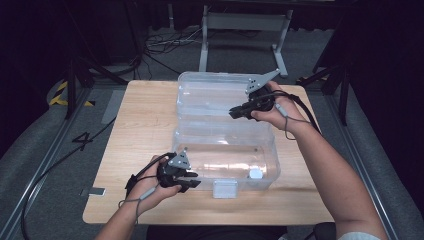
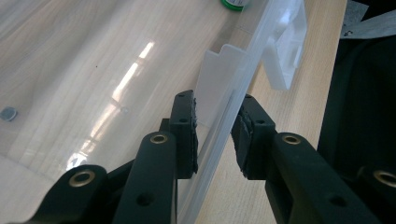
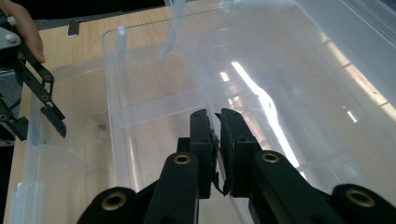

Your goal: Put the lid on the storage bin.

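Here, notes as seen.
Left gripper (image 2: 215, 135): jaws stood either side of the front wall of the clear plastic box (image 1: 225, 150), near its left end; one pad looked pressed to the wall, the other seemed slightly off it, hard to tell.
Right gripper (image 3: 217, 140): jaws nearly together, pinching a thin clear edge of the open lid (image 1: 210, 95).
Box: sat mid-table (image 1: 140, 115), lid lying open behind it.
Latch (image 1: 225, 189): white, hung at the box's front.
Small cap (image 1: 256, 174): lay inside the box, right end.
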The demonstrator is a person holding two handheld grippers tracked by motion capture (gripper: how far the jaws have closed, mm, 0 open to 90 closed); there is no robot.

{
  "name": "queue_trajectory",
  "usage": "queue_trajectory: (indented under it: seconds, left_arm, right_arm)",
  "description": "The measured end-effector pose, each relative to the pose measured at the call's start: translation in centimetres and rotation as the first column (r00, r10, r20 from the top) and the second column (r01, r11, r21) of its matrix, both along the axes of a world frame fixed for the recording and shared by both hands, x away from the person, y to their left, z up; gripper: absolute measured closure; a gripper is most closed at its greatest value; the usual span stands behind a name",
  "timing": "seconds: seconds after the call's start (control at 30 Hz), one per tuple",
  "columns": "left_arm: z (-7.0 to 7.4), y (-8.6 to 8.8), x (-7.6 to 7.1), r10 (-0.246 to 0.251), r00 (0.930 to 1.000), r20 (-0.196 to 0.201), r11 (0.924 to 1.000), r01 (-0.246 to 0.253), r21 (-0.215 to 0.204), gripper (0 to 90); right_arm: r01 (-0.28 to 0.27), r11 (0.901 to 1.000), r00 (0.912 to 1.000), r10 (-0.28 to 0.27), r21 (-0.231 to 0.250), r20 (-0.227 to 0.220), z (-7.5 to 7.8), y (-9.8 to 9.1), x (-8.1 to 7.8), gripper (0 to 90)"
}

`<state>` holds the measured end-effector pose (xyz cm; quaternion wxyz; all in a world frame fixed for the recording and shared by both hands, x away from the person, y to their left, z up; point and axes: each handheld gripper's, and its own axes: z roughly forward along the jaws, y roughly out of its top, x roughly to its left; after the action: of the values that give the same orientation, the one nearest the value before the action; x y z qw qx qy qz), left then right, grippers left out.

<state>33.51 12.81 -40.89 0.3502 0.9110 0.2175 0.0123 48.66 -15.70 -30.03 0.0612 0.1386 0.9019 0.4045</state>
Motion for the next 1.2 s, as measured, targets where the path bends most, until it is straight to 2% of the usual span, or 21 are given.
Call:
queue_trajectory:
  seconds: [0.7,1.2]
  left_arm:
    - [0.1,-0.1,0.1,0.006,0.9999,-0.016,0.9998,-0.006,0.017,71.7]
    - [0.0,-0.1,0.0,0.011,0.9999,-0.003,0.9999,-0.011,0.009,71.4]
  right_arm:
    - [-0.033,0.9995,0.9992,0.033,-0.002,0.023,0.4,-0.1,-2.6,85.5]
    - [-0.052,0.9986,0.9981,0.053,-0.007,0.031,0.5,-0.2,-4.0,85.8]
